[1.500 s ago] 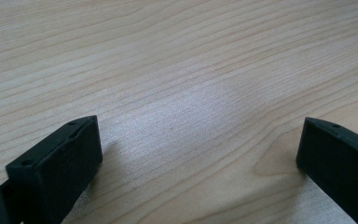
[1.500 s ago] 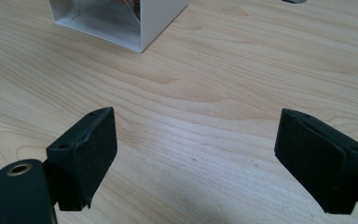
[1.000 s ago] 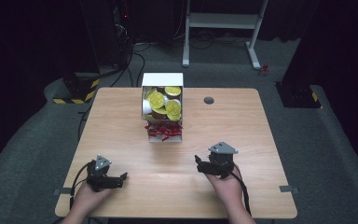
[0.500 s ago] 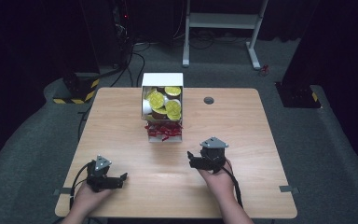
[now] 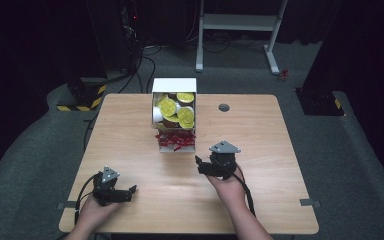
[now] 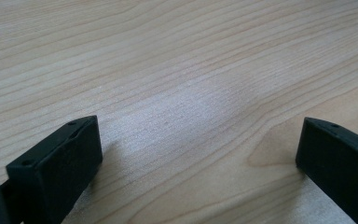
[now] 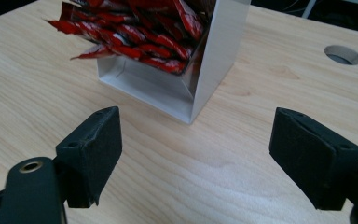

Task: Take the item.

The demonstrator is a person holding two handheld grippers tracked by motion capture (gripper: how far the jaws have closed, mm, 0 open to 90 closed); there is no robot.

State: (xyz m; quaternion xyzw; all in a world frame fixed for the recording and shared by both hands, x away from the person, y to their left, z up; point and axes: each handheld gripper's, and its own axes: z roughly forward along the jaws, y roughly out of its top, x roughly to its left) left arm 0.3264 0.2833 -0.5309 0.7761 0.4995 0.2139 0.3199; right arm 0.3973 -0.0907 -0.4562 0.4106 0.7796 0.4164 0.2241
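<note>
Pale wood-grain counter (image 7: 261, 186), smooth and matt; glossy red foil sachets (image 7: 135, 32); smooth white card box (image 7: 219, 46); matt black rubbery pads (image 7: 98, 149).

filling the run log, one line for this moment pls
right gripper: open, empty, near white box | left gripper: open, empty | red sachets: in box

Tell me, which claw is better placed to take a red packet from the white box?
The right claw: it is open, near the white box, facing the red packets. The left claw faces bare table.
</note>
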